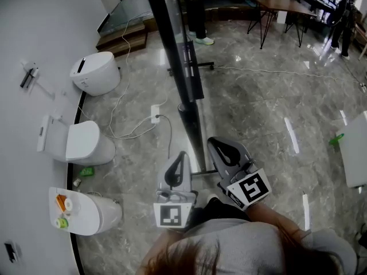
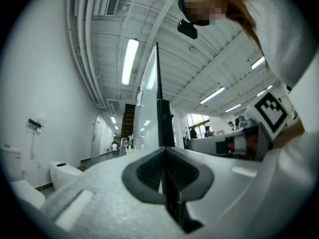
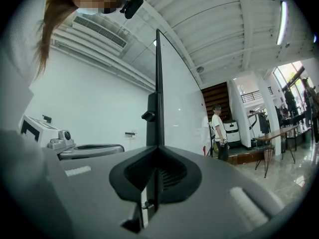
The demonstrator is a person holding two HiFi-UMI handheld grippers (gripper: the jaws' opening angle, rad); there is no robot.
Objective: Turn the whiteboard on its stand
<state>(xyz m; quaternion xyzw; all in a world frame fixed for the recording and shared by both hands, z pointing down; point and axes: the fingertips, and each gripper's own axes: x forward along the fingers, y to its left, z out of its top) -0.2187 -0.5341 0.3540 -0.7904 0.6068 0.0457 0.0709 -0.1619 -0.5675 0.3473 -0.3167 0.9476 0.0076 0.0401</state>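
Grippers, two: left gripper [image 2: 165, 150] and right gripper [image 3: 158, 148] are both sitting clenched, jaws pressed together on nothing. They are lying side by side and aiming level at the near edge of the whiteboard [image 1: 183, 62]. Grey marbled floor [image 1: 258, 113], glossy, is carrying everything listed. Said whiteboard, a tall panel, is standing upright directly ahead of both sets of jaws and presenting itself edge-on. The head view is therefore showing only a black frame strip. The gripper views are catching a white glossy face on either side of that strip, mirroring ceiling lights. Its stand [image 1: 195, 139]: a grey post is running down under the panel to floor bars, with a black knob [image 3: 147, 116] sticking out beside the frame. Whether the jaw tips are touching any of it cannot be told. Three white toilets [image 1: 86, 145] are lining the wall to the left of the board. Brown-topped table [image 1: 284, 3], on thin dark legs, is standing well behind. White power strip [image 1: 155, 114] is lying on the floor just left of the stand, cables trailing.
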